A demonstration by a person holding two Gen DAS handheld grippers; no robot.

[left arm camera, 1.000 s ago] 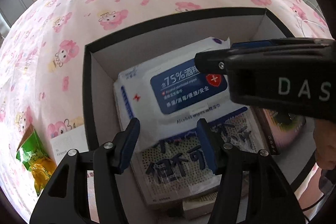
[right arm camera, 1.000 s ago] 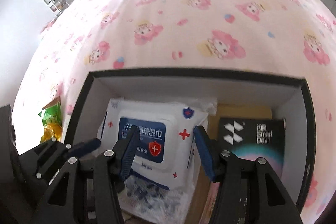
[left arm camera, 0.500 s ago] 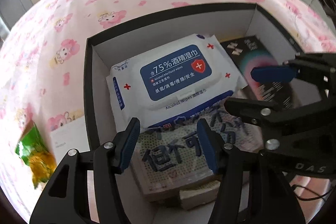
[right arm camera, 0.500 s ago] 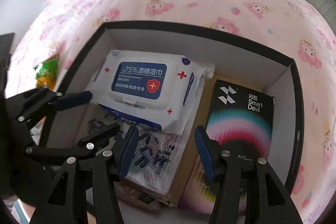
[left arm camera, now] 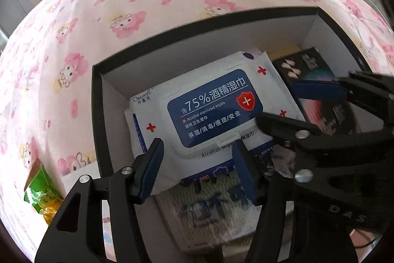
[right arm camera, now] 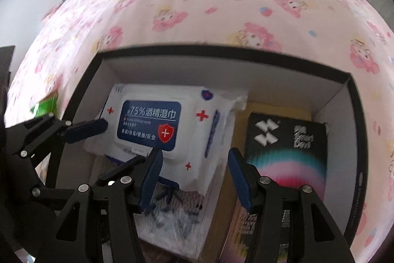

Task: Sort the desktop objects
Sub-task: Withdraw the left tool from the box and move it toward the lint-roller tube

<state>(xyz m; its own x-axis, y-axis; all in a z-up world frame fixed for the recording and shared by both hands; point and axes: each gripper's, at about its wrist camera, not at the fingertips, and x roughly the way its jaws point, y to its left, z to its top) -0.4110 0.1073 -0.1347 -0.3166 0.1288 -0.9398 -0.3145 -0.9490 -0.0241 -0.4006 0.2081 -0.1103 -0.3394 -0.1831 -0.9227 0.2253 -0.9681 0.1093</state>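
Observation:
A black storage box [left arm camera: 96, 100] with white inner walls sits on a pink cartoon-print cloth. Inside, a white and blue pack of alcohol wipes [left arm camera: 209, 110] lies on a dotted packet with large characters [left arm camera: 211, 208]. A black "Smart Devil" box [right arm camera: 288, 147] lies to its right. My left gripper [left arm camera: 197, 171] hovers over the near edge of the wipes, its jaws opening, with nothing between them. My right gripper [right arm camera: 195, 176] hangs open and empty above the gap between the wipes and the black box. Each gripper shows in the other's view.
A green snack packet [left arm camera: 40, 191] and a white card [left arm camera: 73, 179] lie on the cloth left of the storage box. A brown flat item [right arm camera: 270, 110] lies under the black box. Cabinets and shelves stand beyond the cloth's far edge.
The right gripper, which crossed above the wipes a second ago, has drawn back to the right side of the box. The left gripper shifted slightly. The box contents stayed put.

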